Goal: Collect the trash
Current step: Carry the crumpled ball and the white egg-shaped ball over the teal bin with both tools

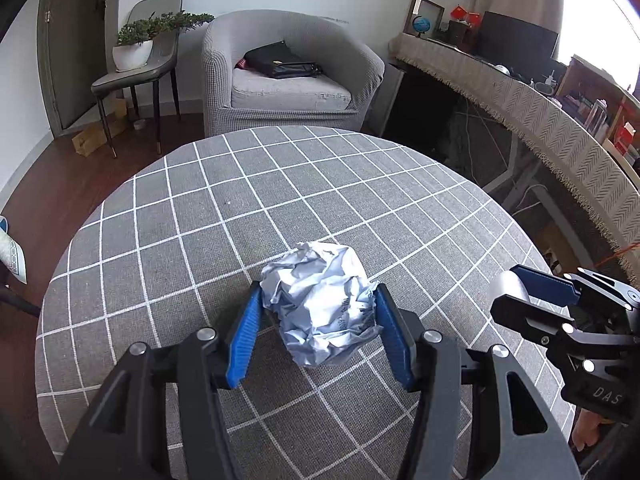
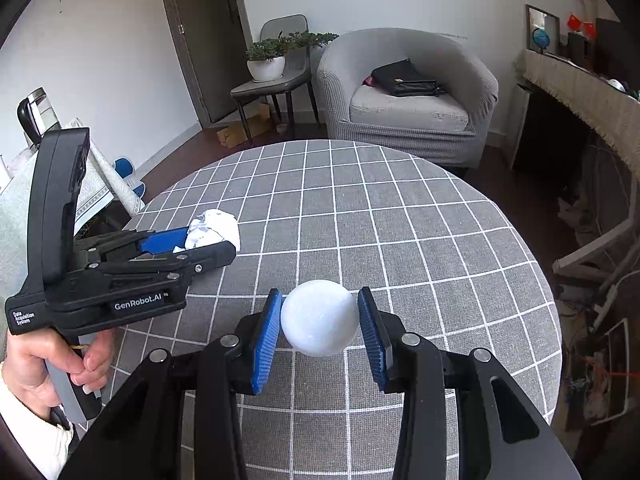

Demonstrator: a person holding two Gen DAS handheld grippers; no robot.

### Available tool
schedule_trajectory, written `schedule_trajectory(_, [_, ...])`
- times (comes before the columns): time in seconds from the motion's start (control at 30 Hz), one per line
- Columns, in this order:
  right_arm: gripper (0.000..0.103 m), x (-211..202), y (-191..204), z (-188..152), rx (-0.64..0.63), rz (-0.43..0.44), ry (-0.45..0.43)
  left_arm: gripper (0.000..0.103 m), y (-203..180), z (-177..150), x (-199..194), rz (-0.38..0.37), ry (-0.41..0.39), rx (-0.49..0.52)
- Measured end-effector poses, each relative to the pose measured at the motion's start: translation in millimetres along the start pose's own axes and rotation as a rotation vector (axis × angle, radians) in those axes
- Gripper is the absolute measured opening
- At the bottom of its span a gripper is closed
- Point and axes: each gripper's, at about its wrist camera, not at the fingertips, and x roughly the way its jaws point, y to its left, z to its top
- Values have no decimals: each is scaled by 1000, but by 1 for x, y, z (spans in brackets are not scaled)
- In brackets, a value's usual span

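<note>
One round table (image 1: 240, 200) under a grey cloth with a white grid. One crumpled ball of pale grey paper (image 1: 320, 300) and one smooth white ball (image 2: 319, 318). Two black handheld grippers with blue ribbed pads, the left gripper (image 1: 318, 320) and the right gripper (image 2: 320, 320). One grey tub armchair (image 1: 288, 72), one black bag (image 1: 280, 60) on its seat, one grey dining chair (image 1: 136, 72), one white potted plant (image 1: 134, 46), one small blue globe (image 1: 421, 24).
</note>
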Motion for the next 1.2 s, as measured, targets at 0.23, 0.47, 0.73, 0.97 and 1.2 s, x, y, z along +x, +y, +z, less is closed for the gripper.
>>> schedule_trajectory(0.23, [39, 7, 29, 1, -7, -15, -9, 58, 17, -16, -30, 6, -12, -7])
schedule_trajectory(0.47, [39, 13, 74, -3, -37, 9, -4, 58, 53, -41, -70, 42, -22, -52])
schedule_trajectory(0.73, [39, 14, 134, -17, -81, 53, 6, 58, 93, -81, -118, 95, -25, -89])
schedule_trajectory(0.97, [39, 19, 188, -20, -115, 107, 3, 58, 125, -105, -155, 163, -36, -79])
schedule_trajectory(1.2, [39, 44, 240, -9, -158, 150, 13, 58, 180, -117, -173, 214, -47, -114])
